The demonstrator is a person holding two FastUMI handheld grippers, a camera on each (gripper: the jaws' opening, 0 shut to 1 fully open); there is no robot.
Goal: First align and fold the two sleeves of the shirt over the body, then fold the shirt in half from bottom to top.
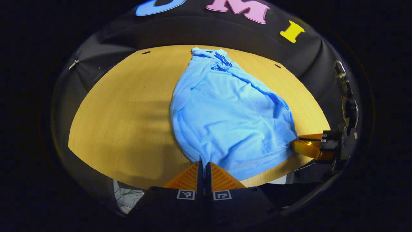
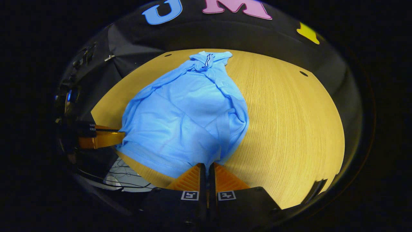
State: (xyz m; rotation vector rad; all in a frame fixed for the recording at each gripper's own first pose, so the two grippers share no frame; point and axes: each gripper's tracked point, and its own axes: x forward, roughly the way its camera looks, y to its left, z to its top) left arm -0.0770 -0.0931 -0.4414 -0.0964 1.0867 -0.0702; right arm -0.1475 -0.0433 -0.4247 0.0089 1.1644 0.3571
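A light blue shirt (image 1: 225,112) lies on the wooden table (image 1: 128,122), collar at the far end, both sleeves folded in over the body. My left gripper (image 1: 204,164) is shut on the shirt's bottom hem at its left corner. Seen in the right gripper view, the shirt (image 2: 183,116) stretches from the near edge to the far side, and my right gripper (image 2: 206,166) is shut on the hem's right corner. Each gripper also appears in the other's view: the right gripper (image 1: 297,141) at the hem's far corner, the left gripper (image 2: 120,137) likewise.
The table (image 2: 289,122) has bare wood to the right of the shirt in the right gripper view and to the left in the left gripper view. Small dark holes (image 1: 145,52) mark its far corners. Cables (image 2: 125,180) lie on the floor below the near edge.
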